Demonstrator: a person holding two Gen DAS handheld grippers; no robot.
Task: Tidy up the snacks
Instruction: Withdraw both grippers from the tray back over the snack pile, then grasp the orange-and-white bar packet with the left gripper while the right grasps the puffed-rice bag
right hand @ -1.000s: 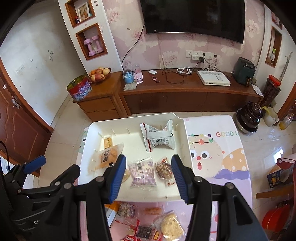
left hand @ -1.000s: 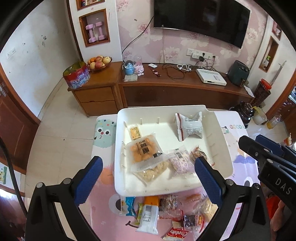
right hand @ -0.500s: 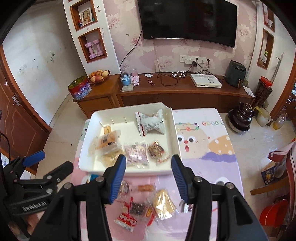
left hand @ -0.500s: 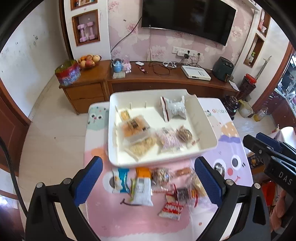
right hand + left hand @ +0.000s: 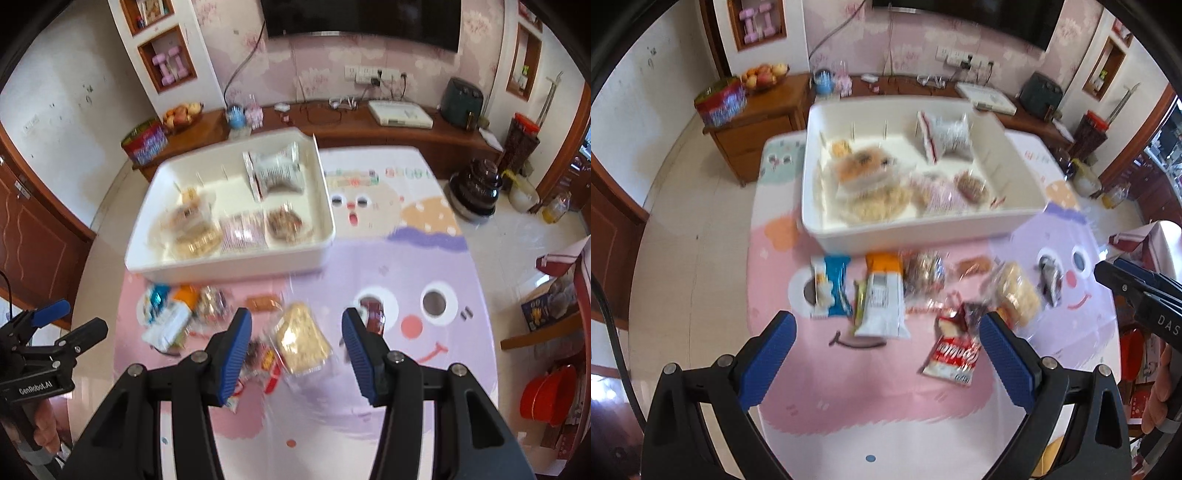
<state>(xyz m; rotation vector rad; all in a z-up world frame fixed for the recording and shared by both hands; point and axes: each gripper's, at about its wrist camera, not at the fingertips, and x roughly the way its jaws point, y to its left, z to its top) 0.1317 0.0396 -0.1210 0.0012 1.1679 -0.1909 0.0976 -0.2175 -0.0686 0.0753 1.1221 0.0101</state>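
Beyond both claws, on the cartoon-printed table mat [image 5: 871, 391], stands a white plastic tray [image 5: 916, 236] with shallow divider pegs. From left to right it holds an orange-filled clear packet [image 5: 862, 171] lying on a pale cracker packet [image 5: 875, 205], a pink-printed packet [image 5: 936, 192], a brown nut-cluster packet [image 5: 971, 184] and, toward the far wall, a white wrapper with red edges [image 5: 945, 138].

Loose snacks lie between tray and claws: a blue packet [image 5: 829, 290], an orange-topped white pouch [image 5: 882, 299], a red-and-white packet [image 5: 955, 354] just ahead of the left gripper's [image 5: 886, 354] right finger, and a clear pack of pale crackers [image 5: 301, 339] between the right gripper's [image 5: 297, 345] fingertips but below them.

The left claw gapes wide, holding nothing; the right is part open, also empty.

Against a second ago, both claws have drawn back from over the tray and sunk toward the loose pile — the tray now sits farther off.
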